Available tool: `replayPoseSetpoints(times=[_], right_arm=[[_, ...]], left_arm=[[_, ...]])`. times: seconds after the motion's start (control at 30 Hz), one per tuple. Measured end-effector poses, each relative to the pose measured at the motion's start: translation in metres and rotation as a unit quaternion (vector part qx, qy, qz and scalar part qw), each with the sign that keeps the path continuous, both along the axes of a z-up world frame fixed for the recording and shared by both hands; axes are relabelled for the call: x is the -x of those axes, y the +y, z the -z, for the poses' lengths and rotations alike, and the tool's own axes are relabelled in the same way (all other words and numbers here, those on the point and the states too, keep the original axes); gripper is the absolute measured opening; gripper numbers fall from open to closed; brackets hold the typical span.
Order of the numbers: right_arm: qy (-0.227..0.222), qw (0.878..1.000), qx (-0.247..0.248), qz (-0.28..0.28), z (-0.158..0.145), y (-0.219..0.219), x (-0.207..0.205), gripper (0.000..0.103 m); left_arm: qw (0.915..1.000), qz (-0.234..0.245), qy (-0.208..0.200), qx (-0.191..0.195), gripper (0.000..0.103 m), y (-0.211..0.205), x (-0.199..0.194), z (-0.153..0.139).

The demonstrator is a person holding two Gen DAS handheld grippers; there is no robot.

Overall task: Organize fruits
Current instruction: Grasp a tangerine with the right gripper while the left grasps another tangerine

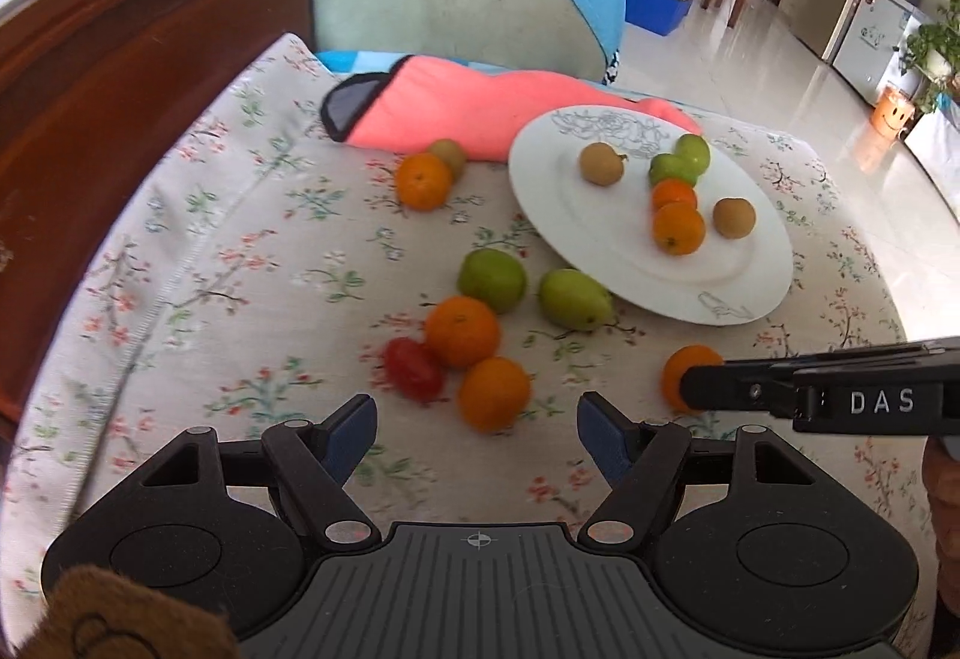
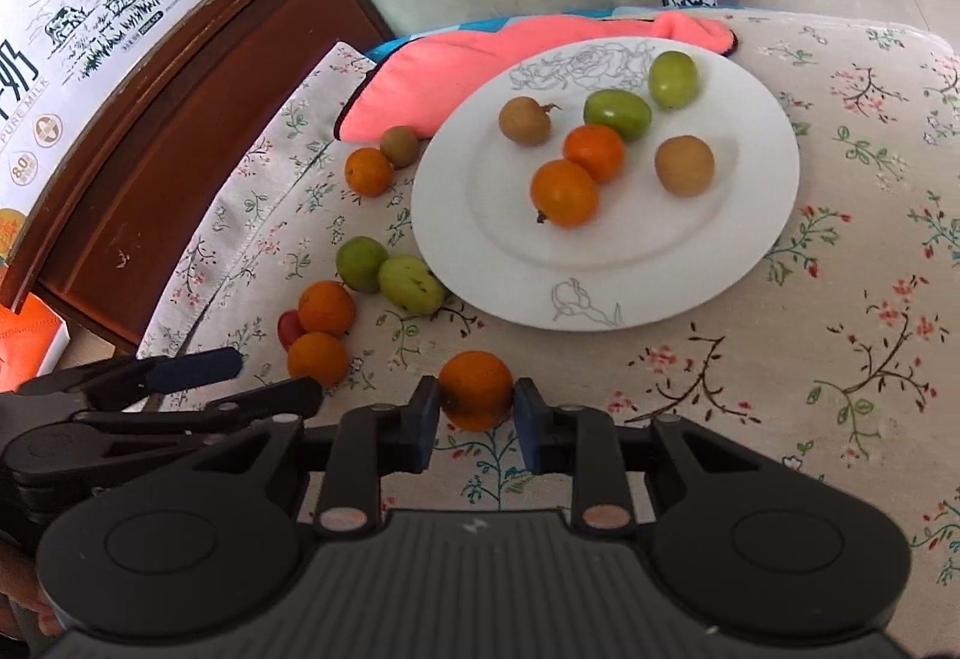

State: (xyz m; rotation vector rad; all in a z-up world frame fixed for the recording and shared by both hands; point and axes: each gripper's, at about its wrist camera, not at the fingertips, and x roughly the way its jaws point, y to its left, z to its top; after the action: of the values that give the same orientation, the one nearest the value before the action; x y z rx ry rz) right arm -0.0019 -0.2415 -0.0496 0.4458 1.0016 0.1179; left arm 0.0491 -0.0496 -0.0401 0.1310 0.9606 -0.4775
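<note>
Only the right wrist view shows the right tool pinching an orange; left tool gapes empty.

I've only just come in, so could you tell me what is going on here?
A person is sorting fruit onto a white plate with two handheld tools. The right claw is shut on an orange just in front of the plate. The left claw is open above a loose orange on the cloth. Six fruits already lie on the plate.
</note>
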Motion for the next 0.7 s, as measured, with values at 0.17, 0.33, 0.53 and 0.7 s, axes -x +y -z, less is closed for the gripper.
replayPoseSetpoints(times=[0.17,0.33,0.53,0.7], right_arm=[[0.004,1.000,-0.007,0.005,0.000,-0.002,0.000,0.030],[0.007,1.000,-0.017,0.013,0.000,-0.005,-0.001,0.030],[0.015,1.000,-0.023,0.014,0.005,-0.005,-0.002,0.030],[0.010,1.000,-0.018,0.014,0.006,-0.003,-0.004,0.030]], left_arm=[[1.0000,-0.002,0.004,-0.002,0.066,-0.010,-0.002,0.007],[0.9999,-0.010,0.008,-0.004,0.058,-0.013,-0.006,0.014],[0.9999,-0.002,-0.009,-0.009,0.049,-0.016,-0.004,0.015],[0.9999,0.007,-0.013,-0.008,0.037,-0.017,-0.002,0.014]])
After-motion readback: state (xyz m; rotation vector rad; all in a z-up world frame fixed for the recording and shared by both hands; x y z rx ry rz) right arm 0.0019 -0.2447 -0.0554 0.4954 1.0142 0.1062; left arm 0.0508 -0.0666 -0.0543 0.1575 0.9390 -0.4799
